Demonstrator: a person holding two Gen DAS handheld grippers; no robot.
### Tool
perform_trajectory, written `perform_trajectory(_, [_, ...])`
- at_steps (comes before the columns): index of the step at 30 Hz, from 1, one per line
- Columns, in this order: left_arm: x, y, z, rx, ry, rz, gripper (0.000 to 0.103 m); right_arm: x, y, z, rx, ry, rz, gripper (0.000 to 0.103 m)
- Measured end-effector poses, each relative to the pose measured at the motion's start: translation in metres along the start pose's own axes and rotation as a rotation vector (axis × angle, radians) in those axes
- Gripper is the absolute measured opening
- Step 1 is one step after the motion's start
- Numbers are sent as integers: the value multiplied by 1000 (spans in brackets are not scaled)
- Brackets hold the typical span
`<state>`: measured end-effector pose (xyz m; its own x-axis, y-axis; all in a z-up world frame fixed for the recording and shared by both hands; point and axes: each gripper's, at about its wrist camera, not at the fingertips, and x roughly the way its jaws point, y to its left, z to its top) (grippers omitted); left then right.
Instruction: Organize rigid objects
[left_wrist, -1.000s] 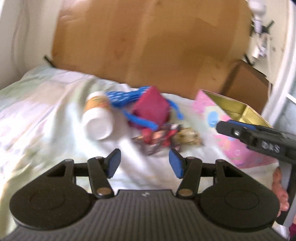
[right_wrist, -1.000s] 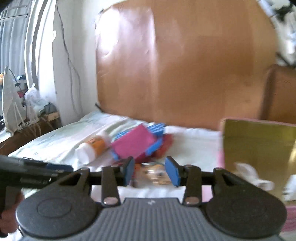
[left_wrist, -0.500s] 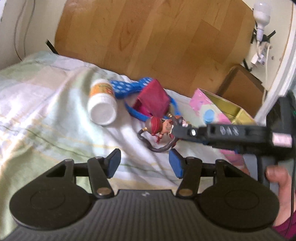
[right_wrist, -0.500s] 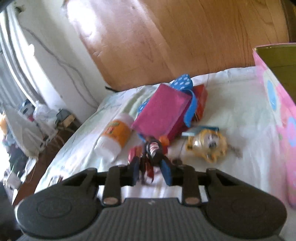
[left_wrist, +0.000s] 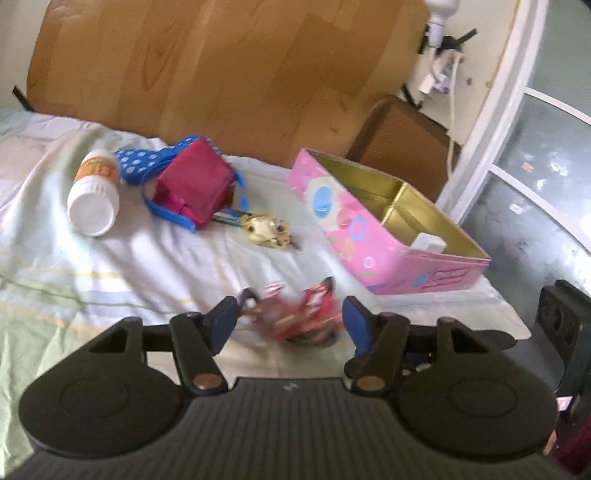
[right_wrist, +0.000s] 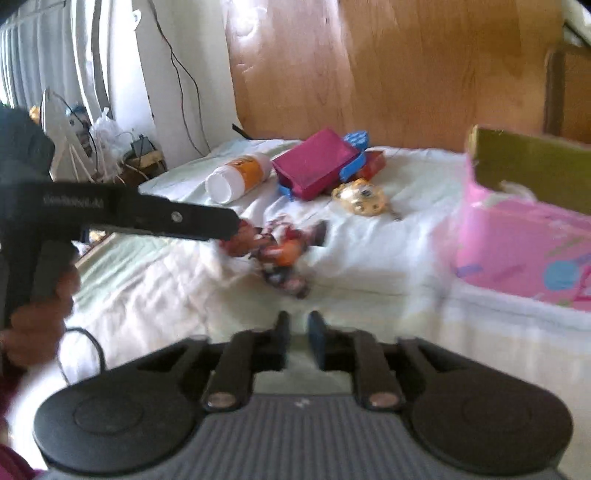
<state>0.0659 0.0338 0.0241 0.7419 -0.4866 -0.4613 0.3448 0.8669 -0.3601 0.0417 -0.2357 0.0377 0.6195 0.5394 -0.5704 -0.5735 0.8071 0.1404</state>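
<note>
A small red toy figure (left_wrist: 295, 321) lies blurred on the bedsheet between the blue pads of my left gripper (left_wrist: 289, 325). Its jaws are opening and the pads do not press on the toy. The right wrist view shows that gripper (right_wrist: 229, 225) from the side, its tip at the figure (right_wrist: 277, 251). My right gripper (right_wrist: 297, 332) hangs back over the sheet, jaws opening from a narrow gap, nothing between them. Farther back lie a white bottle (left_wrist: 94, 199) with an orange label, a magenta pouch (left_wrist: 192, 184) with a blue strap and a yellow keychain toy (left_wrist: 266, 229).
An open pink tin box (left_wrist: 369, 236) with a gold inside stands at the right, a small white item (left_wrist: 428, 242) in it. A wooden headboard (left_wrist: 221, 74) closes the back. A brown cabinet (left_wrist: 402, 147) stands behind the box. A hand (right_wrist: 37, 314) holds the left gripper.
Half a second ago the right gripper had the figure between its pads; now it has pulled back without it. The figure lies nearer, between the left gripper's fingers. The left view has swung right.
</note>
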Motion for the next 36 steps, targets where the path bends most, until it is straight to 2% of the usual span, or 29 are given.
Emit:
perform_trajectory(3, [-5,2,2,-25,-8,-27,65,-7,-1,6,3,-29,12,34])
perform_trajectory(6, [-14,7,3,-58,-15,-12,65,-6,6,8,-29,-49,23,48])
perform_trajectory(7, [-16,10,3,-71,-17,1,65,-4,10,9,-47,-50,25,49])
perform_trajectory(10, [-17,27,2,-144,2,30,65,-1,23,8,-108,-49,36,52])
perform_trajectory(13, [-12,42,1,-216,35,11,65,7,31,8,-152,-38,39,64])
perform_trajectory(16, [-2,41,0,-233,77,-31,65,16,36,10,-176,-26,31,64])
perform_trajectory(21, [16,35,-3,-221,119,-55,63,38,39,21,-218,-16,22,65])
perform_trajectory(22, [18,35,-5,-220,120,-51,62,44,39,23,-221,-6,27,63])
perform_trajectory(24, [20,35,-6,-217,102,-57,61,53,39,26,-220,6,51,51])
perform_trajectory(26, [17,32,-3,-199,92,-34,61,52,41,26,-219,-4,48,49])
perform_trajectory(30, [13,19,11,-149,67,-32,58,35,38,29,-222,-81,12,48])
perform_trajectory(36, [36,-29,53,-35,15,-108,58,-5,7,46,-240,-217,-150,48])
